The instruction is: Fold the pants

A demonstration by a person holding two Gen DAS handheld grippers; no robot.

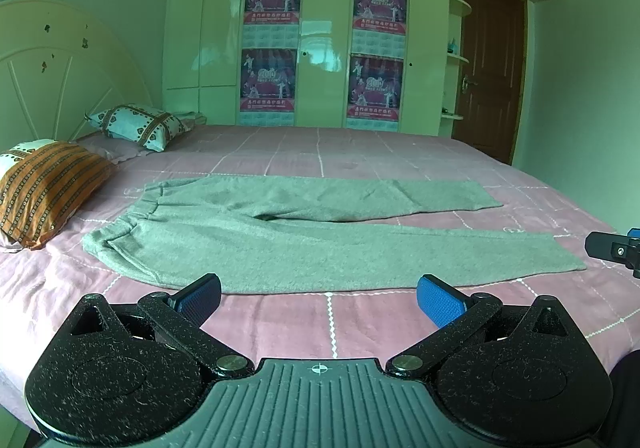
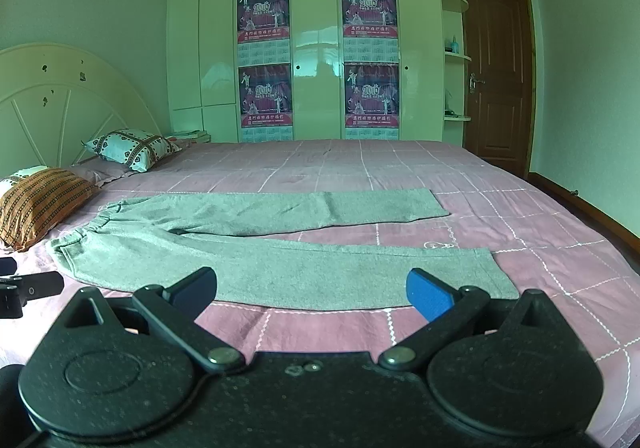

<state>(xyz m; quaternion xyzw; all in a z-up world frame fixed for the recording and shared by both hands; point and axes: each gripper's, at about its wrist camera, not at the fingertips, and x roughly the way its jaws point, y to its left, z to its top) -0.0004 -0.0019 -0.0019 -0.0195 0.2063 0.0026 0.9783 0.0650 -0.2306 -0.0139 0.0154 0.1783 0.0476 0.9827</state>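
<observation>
Grey pants (image 1: 304, 244) lie flat on the pink bed, waistband to the left, both legs stretched to the right and spread apart. They also show in the right wrist view (image 2: 280, 264). My left gripper (image 1: 320, 298) is open and empty, just short of the near leg's front edge. My right gripper (image 2: 312, 290) is open and empty, hovering at the near leg's front edge toward the cuff. The right gripper's tip shows at the right edge of the left wrist view (image 1: 616, 248); the left gripper's tip shows at the left edge of the right wrist view (image 2: 28, 288).
A pink checked bedspread (image 1: 360, 156) covers the bed. An orange striped pillow (image 1: 44, 188) and a white patterned pillow (image 1: 136, 126) lie at the left by the headboard (image 1: 60, 64). Wardrobes with posters (image 1: 272, 40) and a brown door (image 1: 488, 68) stand behind.
</observation>
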